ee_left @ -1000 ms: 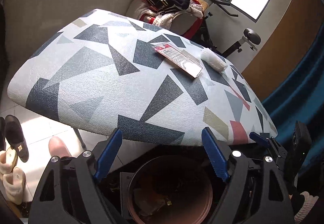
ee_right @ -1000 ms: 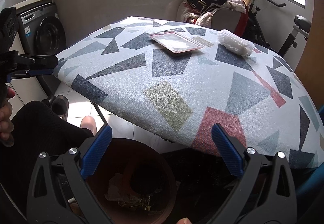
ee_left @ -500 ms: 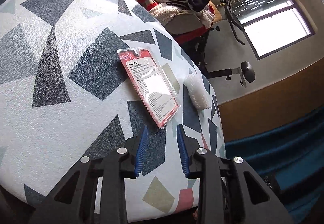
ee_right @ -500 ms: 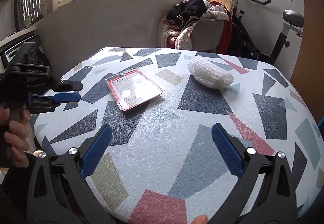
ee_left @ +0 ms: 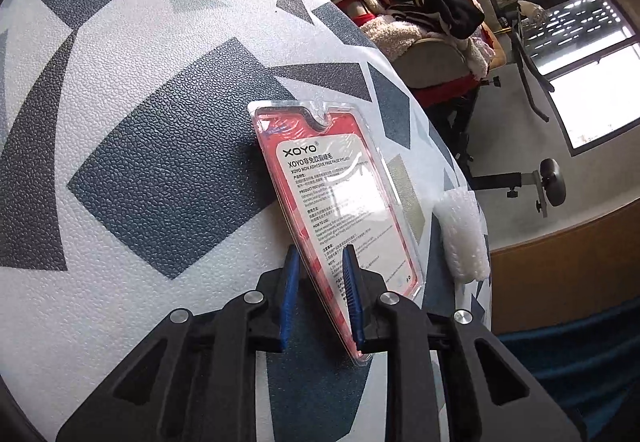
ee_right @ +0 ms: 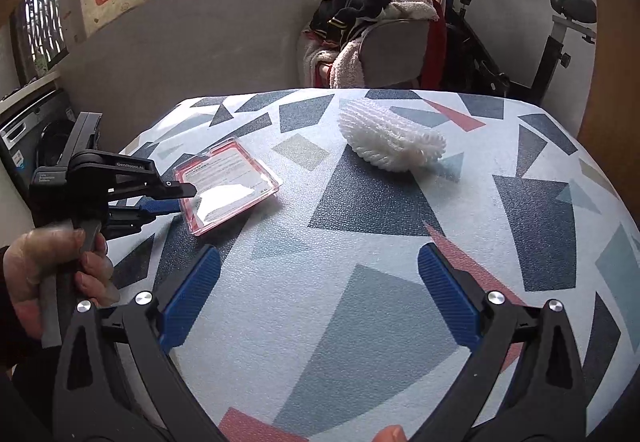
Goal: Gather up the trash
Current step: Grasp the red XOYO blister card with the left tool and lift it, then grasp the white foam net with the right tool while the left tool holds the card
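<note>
A red and clear plastic blister pack [ee_left: 344, 198] labelled XOYO lies on the patterned table [ee_left: 140, 122]. My left gripper [ee_left: 320, 282] has its jaws narrowly closed around the pack's near edge, which looks tilted up. In the right wrist view the left gripper [ee_right: 176, 198] reaches the pack [ee_right: 228, 186] from the left. A white foam net sleeve [ee_right: 390, 142] lies further back on the table; it also shows in the left wrist view [ee_left: 464, 238]. My right gripper [ee_right: 320, 298] is open and empty above the table's near part [ee_right: 320, 342].
A chair piled with clothes [ee_right: 372, 38] stands behind the table. An exercise bike [ee_right: 560, 34] is at the back right. A washing machine [ee_right: 24, 146] is at the far left. The person's hand [ee_right: 48, 274] holds the left gripper's handle.
Both grippers rose from over the brown bin to the tabletop. The left gripper moved forward to the blister pack and narrowed its jaws around its edge. The right gripper stays open.
</note>
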Demonstrator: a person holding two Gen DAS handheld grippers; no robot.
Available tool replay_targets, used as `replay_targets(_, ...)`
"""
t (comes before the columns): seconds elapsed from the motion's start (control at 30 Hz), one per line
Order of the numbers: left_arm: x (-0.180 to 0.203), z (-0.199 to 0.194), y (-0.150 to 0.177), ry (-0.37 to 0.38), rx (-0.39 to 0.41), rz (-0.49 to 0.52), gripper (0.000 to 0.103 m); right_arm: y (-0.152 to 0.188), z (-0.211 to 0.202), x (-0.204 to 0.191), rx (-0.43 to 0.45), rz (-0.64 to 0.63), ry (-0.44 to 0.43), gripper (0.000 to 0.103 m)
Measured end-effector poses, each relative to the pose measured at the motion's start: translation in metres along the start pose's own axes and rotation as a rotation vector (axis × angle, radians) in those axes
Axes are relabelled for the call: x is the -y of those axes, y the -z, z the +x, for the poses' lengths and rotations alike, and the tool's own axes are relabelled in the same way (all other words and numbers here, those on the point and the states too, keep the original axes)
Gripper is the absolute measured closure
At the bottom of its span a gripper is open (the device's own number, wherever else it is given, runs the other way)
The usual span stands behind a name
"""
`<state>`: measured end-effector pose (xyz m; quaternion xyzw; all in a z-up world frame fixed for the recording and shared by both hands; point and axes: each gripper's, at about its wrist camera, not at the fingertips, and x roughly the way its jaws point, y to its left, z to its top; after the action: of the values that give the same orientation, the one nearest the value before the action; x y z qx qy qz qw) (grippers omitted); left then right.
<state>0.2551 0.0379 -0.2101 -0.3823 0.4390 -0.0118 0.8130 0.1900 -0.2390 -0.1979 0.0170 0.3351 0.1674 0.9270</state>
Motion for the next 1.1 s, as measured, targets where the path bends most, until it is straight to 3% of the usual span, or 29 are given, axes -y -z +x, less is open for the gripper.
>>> replay_targets(0.17,0.009,0.004,-0.001,-0.048,0.032,0.086,0.092,-0.010,0.011,0.013,-0.040,0.019,0.011,0.006)
replay_targets(0.23,0.013,-0.004,-0.004,-0.035,0.057,0.129,0.094,-0.021,0.016,0.017,-0.041,0.001,0.030,0.006)
replay_targets(0.4,0.036,-0.044,-0.015,-0.025,0.136,0.329,0.099,-0.062,0.039,0.034,-0.040,-0.043,0.079,0.006)
replay_targets(0.57,0.051,-0.076,-0.028,-0.015,0.182,0.502,0.099,-0.099,0.092,0.036,-0.047,-0.203,0.181,0.006)
replay_targets(0.73,0.052,-0.088,-0.033,0.006,0.161,0.573,0.099,-0.116,0.149,0.041,-0.125,-0.266,0.268,0.006)
replay_targets(0.77,0.053,-0.091,-0.033,0.008,0.165,0.589,0.099,-0.117,0.157,0.043,-0.156,-0.253,0.267,0.010)
replay_targets(0.8,0.053,-0.094,-0.033,0.011,0.165,0.594,0.099,-0.116,0.163,0.046,-0.186,-0.226,0.248,0.029)
replay_targets(0.83,0.053,-0.095,-0.034,0.014,0.163,0.594,0.099,-0.114,0.167,0.048,-0.214,-0.196,0.230,0.039)
replay_targets(0.87,0.051,-0.098,-0.033,0.021,0.159,0.596,0.099,-0.113,0.165,0.047,-0.212,-0.182,0.232,0.042)
replay_targets(0.9,0.051,-0.100,-0.032,0.025,0.159,0.599,0.099,-0.110,0.159,0.043,-0.190,-0.187,0.230,0.055)
replay_targets(0.97,0.050,-0.105,-0.030,0.034,0.162,0.603,0.099,-0.106,0.145,0.034,-0.170,-0.200,0.210,0.064)
replay_targets(1.1,0.049,-0.118,-0.023,0.053,0.153,0.604,0.099,-0.095,0.105,0.018,-0.117,-0.137,0.126,0.066)
